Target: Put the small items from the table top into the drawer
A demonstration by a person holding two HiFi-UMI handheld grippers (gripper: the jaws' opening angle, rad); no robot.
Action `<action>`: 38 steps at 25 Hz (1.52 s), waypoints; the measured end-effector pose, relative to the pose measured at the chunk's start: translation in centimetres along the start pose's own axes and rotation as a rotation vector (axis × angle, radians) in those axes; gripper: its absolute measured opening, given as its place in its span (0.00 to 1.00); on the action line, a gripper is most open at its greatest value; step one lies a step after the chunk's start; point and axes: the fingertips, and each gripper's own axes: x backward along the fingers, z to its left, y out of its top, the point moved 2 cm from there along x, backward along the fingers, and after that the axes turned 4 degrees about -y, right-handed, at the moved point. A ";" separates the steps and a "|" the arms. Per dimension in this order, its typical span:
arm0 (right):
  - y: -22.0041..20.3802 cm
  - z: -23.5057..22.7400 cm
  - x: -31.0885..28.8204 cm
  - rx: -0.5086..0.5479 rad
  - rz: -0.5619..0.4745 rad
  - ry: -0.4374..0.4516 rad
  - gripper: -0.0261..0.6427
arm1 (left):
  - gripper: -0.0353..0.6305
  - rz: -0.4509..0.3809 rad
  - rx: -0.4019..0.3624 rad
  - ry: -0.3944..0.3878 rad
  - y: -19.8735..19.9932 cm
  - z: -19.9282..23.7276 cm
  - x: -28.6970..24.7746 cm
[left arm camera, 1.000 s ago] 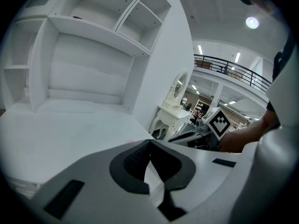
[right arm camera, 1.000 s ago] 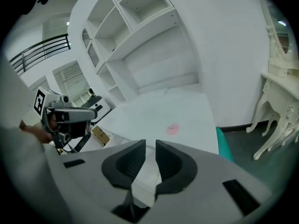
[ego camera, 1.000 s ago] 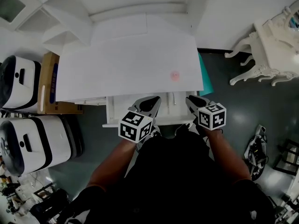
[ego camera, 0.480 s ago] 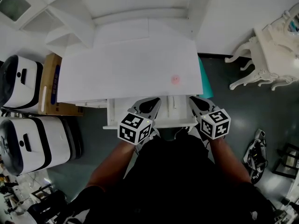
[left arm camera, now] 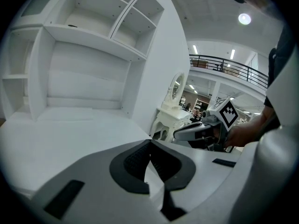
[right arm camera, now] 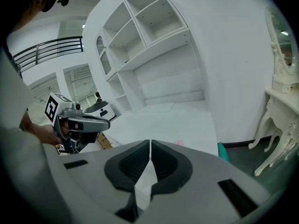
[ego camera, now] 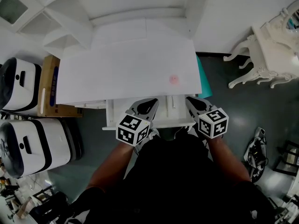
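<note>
Holds the left claw (ego camera: 150,101) and the right claw (ego camera: 190,101) side by side above the open drawer (ego camera: 110,112), just short of the front edge of the white surface (ego camera: 126,69). Shows both pairs of jaws pressed together with nothing between them, plain in each gripper view. Points both tips forward across the surface toward the shelf unit (ego camera: 135,3) at the back. Reads as a ready stance between picks, not a grasp.

Finds only one small item on the surface: a pale pink thing (ego camera: 174,79) near the right front corner, apart from both claws and nearer the right one. Turns up too as a pink smudge just past the jaw tips in the right gripper view. Cannot tell what it is; too small and washed out.

Makes sense of the drawer pulled out under the front edge: a short drop from surface to inside. Cannot make out its contents, partly hidden beneath the claws.

Calls next, probably, for spreading the right claw and reaching forward, since shut jaws cannot take anything. Risks sliding so flat an item along the smooth surface instead of gripping it.
</note>
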 end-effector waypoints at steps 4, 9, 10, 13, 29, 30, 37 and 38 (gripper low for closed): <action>-0.1 0.1 -0.3 0.006 0.003 -0.004 0.09 | 0.06 0.002 -0.006 0.002 0.1 0.1 0.0; -0.2 0.0 -0.7 0.003 0.006 -0.009 0.09 | 0.06 0.012 -0.013 0.001 -0.2 0.2 0.0; -0.2 0.0 -0.8 0.003 0.007 -0.009 0.09 | 0.06 0.011 -0.002 0.003 -0.3 0.4 -0.1; -0.4 0.0 -1.1 0.005 0.014 -0.008 0.09 | 0.06 0.005 0.046 0.007 -0.4 0.9 -0.2; -1.4 -1.3 -4.8 0.069 0.085 -0.023 0.09 | 0.06 0.074 0.105 0.035 -2.2 2.3 -0.9; -1.6 -1.7 -5.3 0.083 0.096 -0.031 0.09 | 0.06 0.081 0.113 0.040 -2.5 2.4 -0.9; -2.2 -4.7 -9.5 0.151 0.145 -0.103 0.09 | 0.06 0.138 0.171 0.045 -4.8 2.6 -1.2; -2.3 -5.0 -10.1 0.157 0.151 -0.107 0.09 | 0.06 0.143 0.175 0.046 -5.0 2.7 -1.1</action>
